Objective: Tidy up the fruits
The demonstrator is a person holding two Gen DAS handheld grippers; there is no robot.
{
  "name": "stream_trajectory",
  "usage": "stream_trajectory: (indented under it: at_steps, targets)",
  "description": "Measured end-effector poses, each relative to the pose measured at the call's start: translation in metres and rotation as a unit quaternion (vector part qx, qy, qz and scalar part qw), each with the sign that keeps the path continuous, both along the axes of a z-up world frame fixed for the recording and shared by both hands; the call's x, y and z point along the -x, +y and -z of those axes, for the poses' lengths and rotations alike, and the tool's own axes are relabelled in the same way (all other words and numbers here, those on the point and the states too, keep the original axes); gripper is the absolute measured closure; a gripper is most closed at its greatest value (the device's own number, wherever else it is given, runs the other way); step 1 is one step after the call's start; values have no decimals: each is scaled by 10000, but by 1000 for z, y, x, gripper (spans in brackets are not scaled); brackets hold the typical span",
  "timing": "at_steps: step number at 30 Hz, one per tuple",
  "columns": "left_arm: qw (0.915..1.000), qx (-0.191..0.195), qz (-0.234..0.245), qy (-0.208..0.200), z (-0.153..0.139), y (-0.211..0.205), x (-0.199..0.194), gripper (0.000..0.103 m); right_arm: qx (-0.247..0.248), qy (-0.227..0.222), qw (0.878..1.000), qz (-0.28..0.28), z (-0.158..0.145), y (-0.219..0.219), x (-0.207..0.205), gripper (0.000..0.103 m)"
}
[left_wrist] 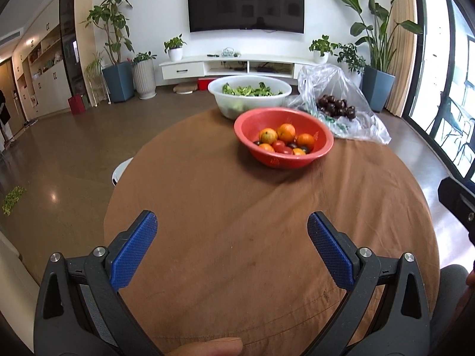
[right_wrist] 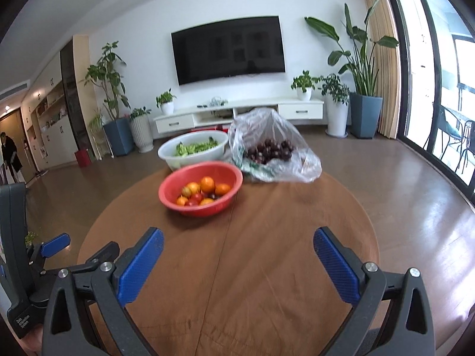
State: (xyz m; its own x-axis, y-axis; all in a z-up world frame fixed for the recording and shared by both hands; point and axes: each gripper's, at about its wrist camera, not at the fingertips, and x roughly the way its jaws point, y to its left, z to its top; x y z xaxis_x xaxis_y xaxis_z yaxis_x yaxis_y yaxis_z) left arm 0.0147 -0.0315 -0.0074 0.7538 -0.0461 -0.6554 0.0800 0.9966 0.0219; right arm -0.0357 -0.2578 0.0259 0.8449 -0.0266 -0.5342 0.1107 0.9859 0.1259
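Observation:
A red bowl point(left_wrist: 283, 138) holds oranges point(left_wrist: 286, 132), red tomatoes and dark plums; it also shows in the right wrist view point(right_wrist: 200, 191). Behind it to the right a clear plastic bag point(left_wrist: 350, 109) holds dark plums point(left_wrist: 335, 106); the bag point(right_wrist: 285, 154) shows in the right wrist view too. My left gripper point(left_wrist: 231, 234) is open and empty above the near table. My right gripper point(right_wrist: 239, 250) is open and empty, well short of the bowl. The left gripper point(right_wrist: 55, 244) shows at the left edge of the right wrist view.
A white bowl of green leaves point(left_wrist: 249, 95) stands behind the red bowl, seen also in the right wrist view point(right_wrist: 193, 149). All sit on a round table with a brown cloth point(left_wrist: 237, 207). Beyond are a brown floor, plants, a TV stand and a person at far left point(right_wrist: 10, 155).

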Motion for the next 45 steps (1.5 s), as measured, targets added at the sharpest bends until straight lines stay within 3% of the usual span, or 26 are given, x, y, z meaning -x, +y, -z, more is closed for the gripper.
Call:
stream_trajectory:
  at_steps: [12, 45]
  targets:
    - [9998, 87, 53, 147, 12, 3, -8, 0, 68, 510, 9986, -82, 23, 12, -1, 0]
    - [9998, 120, 92, 152, 11, 6, -6, 0, 70, 668, 9977, -92, 28, 15, -2, 0]
